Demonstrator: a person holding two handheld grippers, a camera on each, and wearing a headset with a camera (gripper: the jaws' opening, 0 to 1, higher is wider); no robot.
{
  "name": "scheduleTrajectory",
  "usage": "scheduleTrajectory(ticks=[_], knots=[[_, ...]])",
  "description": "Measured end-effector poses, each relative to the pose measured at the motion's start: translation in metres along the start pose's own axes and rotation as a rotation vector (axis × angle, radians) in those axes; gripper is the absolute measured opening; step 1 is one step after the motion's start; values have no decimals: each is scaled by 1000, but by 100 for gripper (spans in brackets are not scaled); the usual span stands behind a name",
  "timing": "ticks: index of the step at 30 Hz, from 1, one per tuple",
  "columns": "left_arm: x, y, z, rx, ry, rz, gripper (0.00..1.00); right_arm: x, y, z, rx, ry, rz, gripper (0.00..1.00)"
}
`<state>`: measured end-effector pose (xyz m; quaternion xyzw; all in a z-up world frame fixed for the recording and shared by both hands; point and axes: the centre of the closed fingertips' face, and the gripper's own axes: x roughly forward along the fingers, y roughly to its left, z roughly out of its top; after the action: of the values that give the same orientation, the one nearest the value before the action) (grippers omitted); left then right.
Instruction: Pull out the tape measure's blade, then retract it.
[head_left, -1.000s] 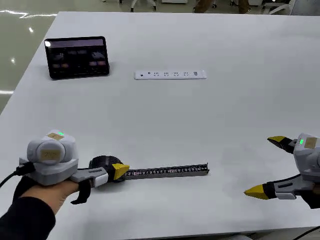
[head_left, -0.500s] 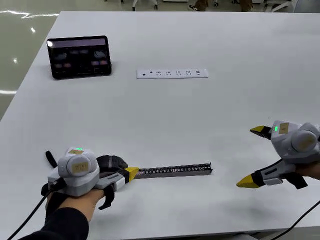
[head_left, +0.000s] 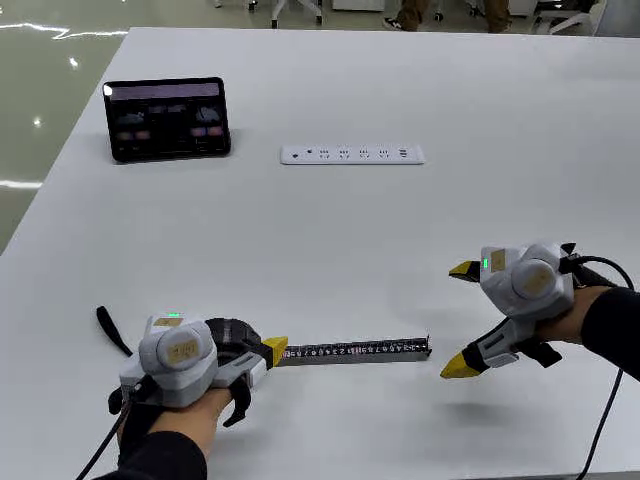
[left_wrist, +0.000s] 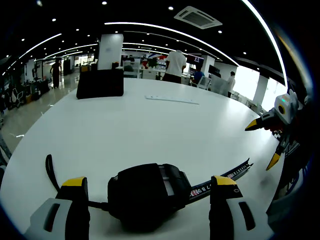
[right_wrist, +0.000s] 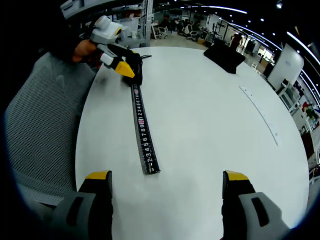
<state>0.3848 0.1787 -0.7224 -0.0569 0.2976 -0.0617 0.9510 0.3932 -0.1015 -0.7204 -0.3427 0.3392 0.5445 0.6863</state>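
Note:
A black tape measure (head_left: 232, 335) lies on the white table (head_left: 330, 240) near the front left, its blade (head_left: 355, 350) drawn out to the right and lying flat. My left gripper (head_left: 255, 345) is open, its yellow-tipped jaws standing on either side of the case (left_wrist: 147, 192) with a gap on each side. My right gripper (head_left: 461, 318) is open just right of the blade's end hook, which lies a little ahead of its jaws (right_wrist: 166, 175). The blade (right_wrist: 142, 132) runs from there back to the case (right_wrist: 134, 67). The black wrist strap (head_left: 110, 330) trails off to the left.
A dark tablet (head_left: 167, 117) stands propped at the back left. A white power strip (head_left: 352, 154) lies flat at the back centre. The table's front edge runs close below both hands. People stand far off in the room (left_wrist: 175, 62).
My right gripper has moved left, from the table's right edge to just beside the blade's end. My left gripper has shifted right along the case. The blade's length looks about the same.

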Motion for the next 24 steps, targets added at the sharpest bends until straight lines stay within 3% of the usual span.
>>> scheduleTrajectory(ticks=[4, 15, 19, 24], knots=[[0, 1, 0, -12, -8, 3, 97, 6, -2, 0, -7, 22, 32, 78], [4, -3, -3, 4, 1, -5, 88, 20, 17, -5, -66, 76, 134, 41], [4, -2, -3, 3, -3, -5, 87, 29, 23, -6, -141, 104, 164, 32], [3, 0, -1, 0, -10, -2, 85, 34, 23, -10, -146, 131, 175, 24]])
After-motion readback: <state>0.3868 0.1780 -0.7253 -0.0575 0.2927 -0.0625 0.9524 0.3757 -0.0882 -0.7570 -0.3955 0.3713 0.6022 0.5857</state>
